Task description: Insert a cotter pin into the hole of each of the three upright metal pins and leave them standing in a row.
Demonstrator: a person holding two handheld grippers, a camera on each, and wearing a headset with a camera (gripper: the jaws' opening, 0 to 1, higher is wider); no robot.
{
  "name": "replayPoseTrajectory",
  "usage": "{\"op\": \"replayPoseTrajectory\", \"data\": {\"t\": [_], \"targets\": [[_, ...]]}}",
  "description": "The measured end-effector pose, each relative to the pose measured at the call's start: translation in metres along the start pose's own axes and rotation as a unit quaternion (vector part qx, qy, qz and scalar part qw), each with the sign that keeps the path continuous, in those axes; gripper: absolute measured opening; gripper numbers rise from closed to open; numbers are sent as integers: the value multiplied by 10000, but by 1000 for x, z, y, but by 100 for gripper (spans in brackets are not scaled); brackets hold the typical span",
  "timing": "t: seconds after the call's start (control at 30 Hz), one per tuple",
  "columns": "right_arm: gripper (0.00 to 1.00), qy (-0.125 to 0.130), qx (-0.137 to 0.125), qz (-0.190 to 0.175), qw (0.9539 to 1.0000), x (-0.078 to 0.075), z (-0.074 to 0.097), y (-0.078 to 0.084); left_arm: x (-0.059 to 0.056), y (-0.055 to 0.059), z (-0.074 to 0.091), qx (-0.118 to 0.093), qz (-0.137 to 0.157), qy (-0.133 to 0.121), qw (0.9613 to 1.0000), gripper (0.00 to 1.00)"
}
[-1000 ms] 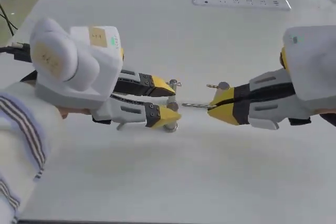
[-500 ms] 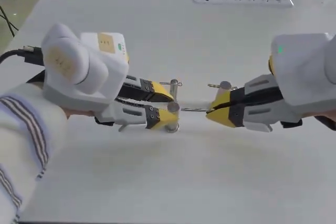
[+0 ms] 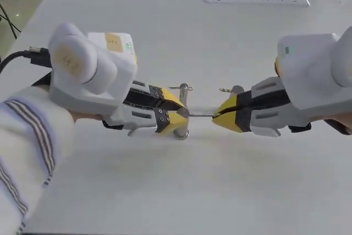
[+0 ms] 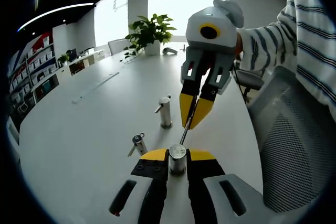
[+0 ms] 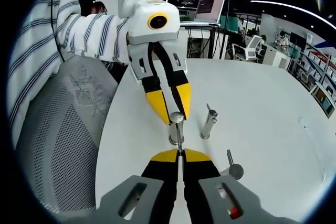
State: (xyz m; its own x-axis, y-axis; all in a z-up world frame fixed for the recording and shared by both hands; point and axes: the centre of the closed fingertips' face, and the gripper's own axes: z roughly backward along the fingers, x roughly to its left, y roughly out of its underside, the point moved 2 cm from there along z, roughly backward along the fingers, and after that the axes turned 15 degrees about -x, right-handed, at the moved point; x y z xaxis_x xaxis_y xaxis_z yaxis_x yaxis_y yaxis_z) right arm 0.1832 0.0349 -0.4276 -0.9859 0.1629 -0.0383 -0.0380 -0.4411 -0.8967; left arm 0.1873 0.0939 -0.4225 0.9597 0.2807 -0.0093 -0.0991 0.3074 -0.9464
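Centre frame in the head view, the left gripper (image 3: 180,112) is clenched on the near metal pin (image 3: 183,114), steadying it upright on the white bench (image 3: 165,191). The right gripper (image 3: 218,115) pinches a cotter pin (image 3: 201,115) level, its tip touching the pin's head (whether it has entered the hole is too small to tell). A tip slightly off the hole could skate past or bend, and a hard push could tilt the pin. No tray is in use. The rear-left pin (image 3: 184,89) and rear-right pin (image 3: 236,89) each already hold a cotter pin in their holes.
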Motion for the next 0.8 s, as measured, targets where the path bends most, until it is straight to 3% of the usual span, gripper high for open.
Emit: {"op": "replayPoseTrajectory", "data": {"t": [0.1,0.43,0.8], "targets": [[0,-9,120,75,9999,1,-2,2,0,0,0,-21,122,-35,9999,10],[0,-1,155,-13,9999,-1,-8,5,0,-1,0,-23,114,-39,9999,9],[0,-291,150,236,9992,0,-32,-5,1,-1,-2,-35,147,-14,9999,9]]}}
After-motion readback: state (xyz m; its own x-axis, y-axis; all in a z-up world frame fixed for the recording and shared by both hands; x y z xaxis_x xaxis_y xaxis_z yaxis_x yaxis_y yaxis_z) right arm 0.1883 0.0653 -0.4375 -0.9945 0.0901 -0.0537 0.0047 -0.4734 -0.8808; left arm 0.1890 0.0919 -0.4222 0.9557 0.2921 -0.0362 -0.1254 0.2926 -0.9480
